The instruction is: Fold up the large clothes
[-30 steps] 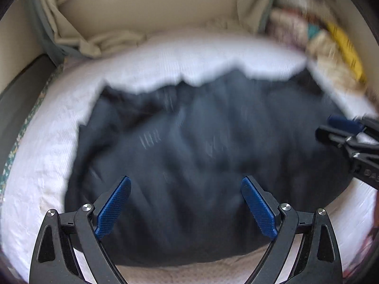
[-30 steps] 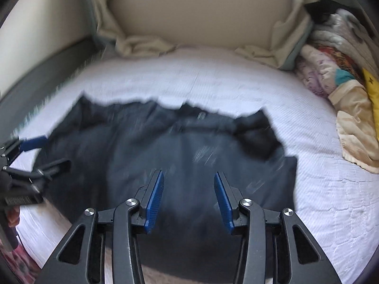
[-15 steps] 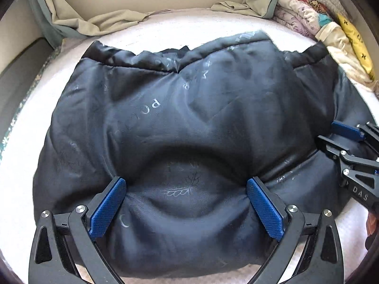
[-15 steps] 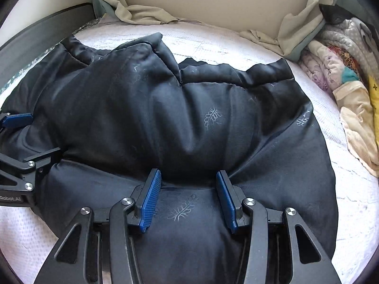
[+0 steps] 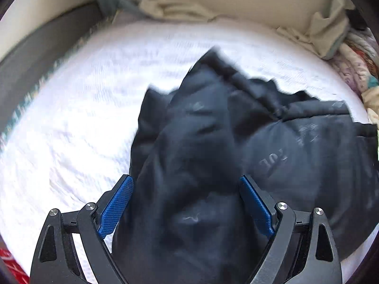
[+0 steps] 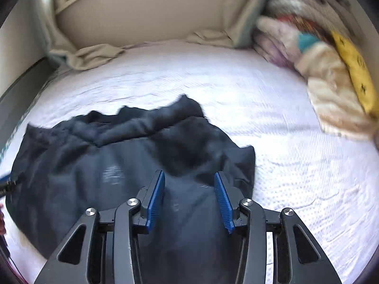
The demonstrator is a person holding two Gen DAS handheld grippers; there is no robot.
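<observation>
A large dark navy padded jacket [image 5: 236, 156] lies bunched on the white bed [image 5: 71, 118]; in the right wrist view the jacket [image 6: 106, 165] spreads to the left. My left gripper [image 5: 187, 189] is open, its jaws wide apart with jacket fabric bulging between them. My right gripper [image 6: 188, 184] is open above the jacket's near right part, and fabric lies between its blue pads [image 6: 155, 198]. Both views are motion-blurred. The tip of the left gripper shows at the far left edge of the right wrist view [image 6: 7, 181].
A beige headboard wall [image 6: 142, 11] with crumpled beige cloth [image 6: 94, 55] runs along the back. A pile of folded, coloured clothes [image 6: 327, 66] is stacked at the right of the white bed [image 6: 284, 142]. A dark bed frame [image 5: 35, 54] borders the left.
Both grippers pulled back and apart from the jacket. The left wrist view swung left, so the jacket now sits to its right and looks bunched. The right gripper no longer shows there.
</observation>
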